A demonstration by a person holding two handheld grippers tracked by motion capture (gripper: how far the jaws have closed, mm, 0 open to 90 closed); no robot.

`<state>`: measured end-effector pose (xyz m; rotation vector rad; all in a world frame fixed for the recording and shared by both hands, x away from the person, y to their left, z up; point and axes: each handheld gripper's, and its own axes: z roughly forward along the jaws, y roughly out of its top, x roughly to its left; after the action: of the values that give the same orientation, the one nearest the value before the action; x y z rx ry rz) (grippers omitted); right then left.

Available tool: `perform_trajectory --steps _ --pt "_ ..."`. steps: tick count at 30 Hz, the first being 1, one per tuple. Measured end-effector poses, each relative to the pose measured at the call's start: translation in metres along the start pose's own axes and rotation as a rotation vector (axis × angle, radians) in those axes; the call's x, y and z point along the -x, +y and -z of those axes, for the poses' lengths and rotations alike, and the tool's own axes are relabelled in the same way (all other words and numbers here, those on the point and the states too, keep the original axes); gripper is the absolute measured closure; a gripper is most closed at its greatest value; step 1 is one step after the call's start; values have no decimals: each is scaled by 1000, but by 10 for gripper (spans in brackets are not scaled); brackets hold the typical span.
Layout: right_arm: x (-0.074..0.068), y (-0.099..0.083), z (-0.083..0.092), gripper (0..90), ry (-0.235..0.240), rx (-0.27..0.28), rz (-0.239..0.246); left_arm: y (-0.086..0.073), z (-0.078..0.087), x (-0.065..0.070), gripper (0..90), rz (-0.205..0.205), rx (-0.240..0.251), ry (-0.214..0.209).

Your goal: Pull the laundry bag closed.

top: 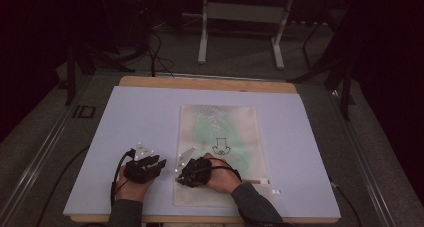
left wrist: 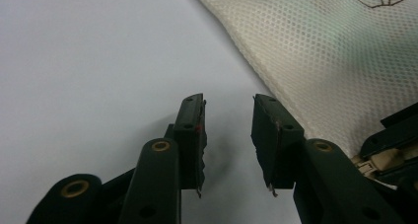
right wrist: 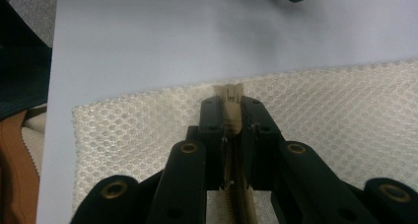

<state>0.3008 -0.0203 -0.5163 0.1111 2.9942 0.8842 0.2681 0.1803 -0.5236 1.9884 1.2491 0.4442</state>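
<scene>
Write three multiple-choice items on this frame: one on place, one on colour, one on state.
1. Where does the mesh bag lie?
A. on the white board
B. on the floor
C. on a shelf

2. What colour is the zipper?
A. red
B. beige
C. blue

3. How is the right gripper?
A. wide open
B. shut on the zipper
C. shut on a cable

Key: 1 A, the high view shows the bag flat on the board. 2 B, the right gripper view shows beige tape and pull. 3 B, its jaws squeeze the zipper pull; the left gripper stands open beside the bag.
</scene>
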Motion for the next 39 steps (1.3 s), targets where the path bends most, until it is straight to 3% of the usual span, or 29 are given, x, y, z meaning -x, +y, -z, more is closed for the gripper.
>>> perform_trajectory --steps 7,14,39 --pt "-1 -2 0 812 -1 13 -8 0 1 2 733 -1 0 -36" --pt "-3 -2 0 812 -16 8 9 1 0 9 885 -46 -20 -60" --pt "-5 -3 -1 811 -35 21 10 3 -9 30 888 -112 -46 -151"
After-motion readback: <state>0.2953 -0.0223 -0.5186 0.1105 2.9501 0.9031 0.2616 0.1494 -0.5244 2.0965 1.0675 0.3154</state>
